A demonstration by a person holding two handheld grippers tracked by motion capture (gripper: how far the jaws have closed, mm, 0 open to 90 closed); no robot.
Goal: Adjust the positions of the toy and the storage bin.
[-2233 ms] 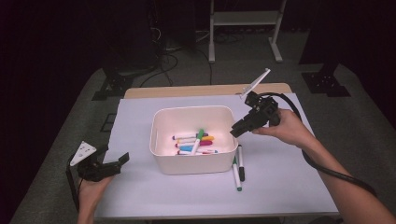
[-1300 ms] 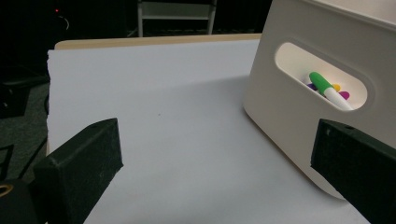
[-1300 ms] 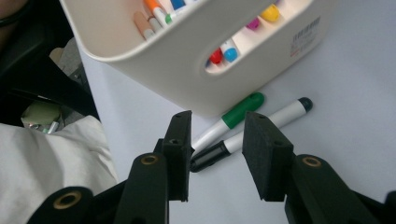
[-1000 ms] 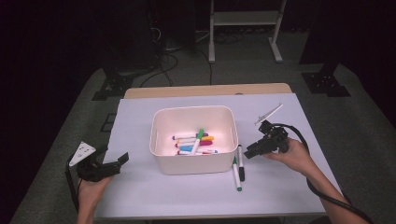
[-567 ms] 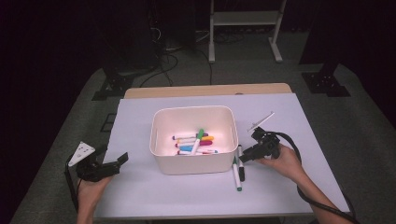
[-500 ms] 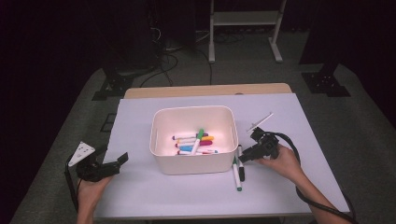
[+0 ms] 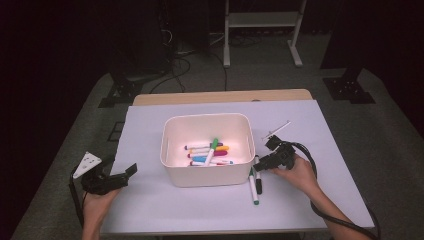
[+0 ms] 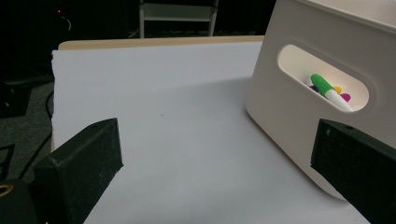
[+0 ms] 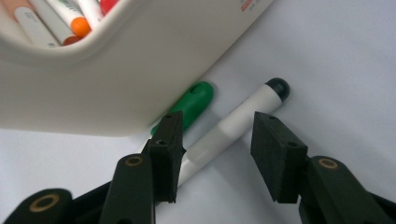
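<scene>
left gripper (image 7: 117, 176) rests near the table's left edge, held in the left hand (image 7: 97, 200), jaws spread wide with bare table (image 8: 177, 140) between them, nothing gripped. in the left gripper view the white bin (image 8: 327, 60) stands off to the right, its side slot showing a green-capped marker (image 8: 327, 88) inside.

centre: white bin (image 7: 207, 150) holds a loose heap of coloured markers (image 7: 207, 152); exact count hard to make out.

right of the bin: two markers lie on the table just beside its right wall, a green-capped one (image 7: 253, 185) and a dark-capped marker (image 7: 258, 175) with a white barrel. the right gripper (image 7: 263, 163), in the right hand (image 7: 295, 172), sits low over them. its jaws have just been opening and stand about half apart; the dark-capped marker (image 9: 233, 126) lies between them. left pad looks to be against the barrel, right pad clear of it, so no squeeze on it.

the green marker (image 9: 189, 107) is partly tucked under the bin's curve (image 9: 116, 70) and behind the left jaw; its lower barrel is cut off. in the high view the gripper tips are too small to read.
</scene>
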